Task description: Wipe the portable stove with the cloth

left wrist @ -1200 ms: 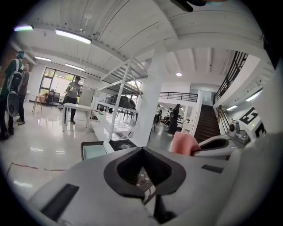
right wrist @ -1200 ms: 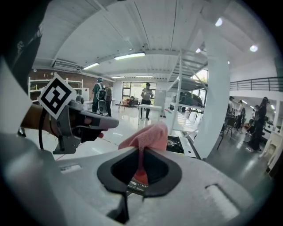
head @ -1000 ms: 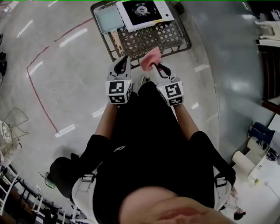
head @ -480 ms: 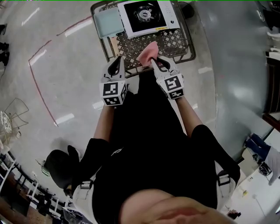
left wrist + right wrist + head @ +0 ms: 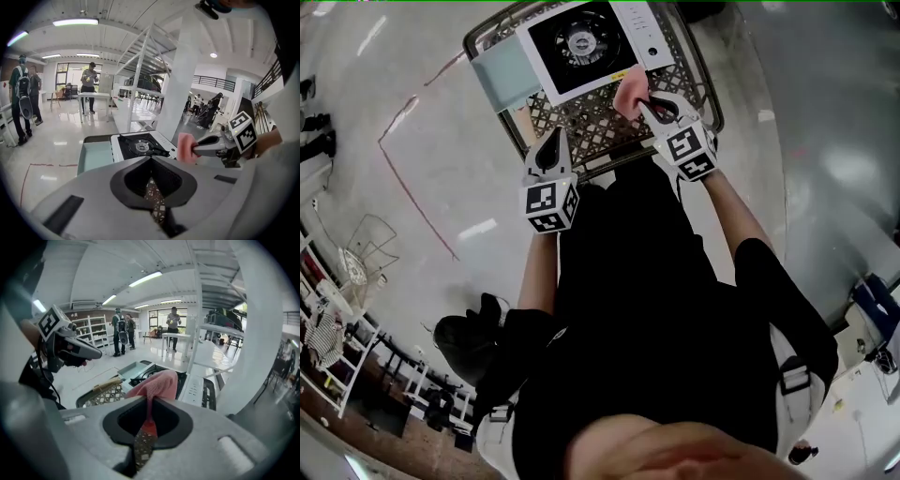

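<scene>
The right hand-held gripper (image 5: pixel 649 101) is clenched on a crumpled pink cloth (image 5: pixel 628 91), a fold of it pinched between jaws that are only slightly apart. The cloth sticks out ahead of the jaws, over the near right corner of the stove; whether it touches I cannot tell. The left hand-held gripper (image 5: pixel 551 139) is clenched fully and empty, above the near edge of a black metal lattice desk (image 5: pixel 581 127). On that desk sits the white portable stove with a black top and round burner (image 5: pixel 581 42), with a pale teal rectangular tray (image 5: pixel 502 75) just beside it on the left. Around the desk is a glossy grey floor (image 5: pixel 422 244) marked with red tape lines (image 5: pixel 412 183). Farther off are white shelving (image 5: pixel 140 70) and standing people (image 5: pixel 89 84). The stove's long axis runs across the desk, and its white control strip is at the right end.
</scene>
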{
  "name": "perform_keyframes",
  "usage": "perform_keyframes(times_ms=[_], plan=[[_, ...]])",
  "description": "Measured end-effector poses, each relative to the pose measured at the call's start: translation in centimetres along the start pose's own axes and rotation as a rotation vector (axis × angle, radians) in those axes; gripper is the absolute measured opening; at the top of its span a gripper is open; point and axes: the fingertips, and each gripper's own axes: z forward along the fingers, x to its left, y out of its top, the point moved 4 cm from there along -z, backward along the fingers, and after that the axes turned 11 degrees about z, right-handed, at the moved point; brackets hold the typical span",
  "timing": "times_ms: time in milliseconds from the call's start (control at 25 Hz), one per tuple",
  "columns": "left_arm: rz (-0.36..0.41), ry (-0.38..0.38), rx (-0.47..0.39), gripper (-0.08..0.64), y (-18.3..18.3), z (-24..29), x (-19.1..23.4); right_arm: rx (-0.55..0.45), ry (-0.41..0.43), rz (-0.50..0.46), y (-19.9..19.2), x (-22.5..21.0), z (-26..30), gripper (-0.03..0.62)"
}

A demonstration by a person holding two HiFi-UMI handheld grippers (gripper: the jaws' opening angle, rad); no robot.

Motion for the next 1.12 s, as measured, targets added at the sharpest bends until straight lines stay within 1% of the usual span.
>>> perform_keyframes(times_ms=[120,240,360,480,640,720,800,880,960,1000,1120], plan=[[0.012,0.014,0.076,0.0,-0.8,1.8,-0.2,0.051,-0.031,-0.09,-0.9,-3.8,1.1,0.031],[0.023,0.03,0.1,0.0,-0.5,4.6,0.3,0.1,-0.061,-0.075,-1.4,-8.1,2.3,0.032],[0.009,0.035,0.116,0.0,-0.9,6.4,0.1,0.178,-0.071,-0.064,-3.0,-10.0,3.3,0.035],[-0.012,0.024,0.131,0.0,-1.4,8.4,-0.4,0.219,-0.084,-0.076,-3.7,-11.1,4.2,0.035],[-0.017,-0.006,0.159,0.0,-2.2,10.4,-1.1,0.274,-0.137,-0.147,-4.6,-12.3,5.1,0.038],[-0.016,-0.022,0.162,0.0,-2.3,11.1,-1.3,0.289,-0.157,-0.152,-4.9,-13.0,5.5,0.04],[-0.016,-0.038,0.166,0.0,-2.4,11.4,-1.4,0.304,-0.153,-0.139,-4.9,-13.3,6.1,0.046],[0.003,-0.058,0.175,0.0,-2.6,11.5,-1.5,0.326,-0.142,-0.133,-5.1,-13.1,6.8,0.07],[0.026,-0.072,0.178,0.0,-2.6,11.7,-1.5,0.352,-0.13,-0.146,-5.4,-12.9,7.5,0.127],[0.026,-0.073,0.177,0.0,-2.6,11.7,-1.4,0.363,-0.123,-0.153,-5.5,-12.8,7.8,0.139],[-0.017,-0.051,0.173,0.0,-2.9,11.5,-0.8,0.384,-0.108,-0.161,-5.5,-12.6,8.4,0.158]])
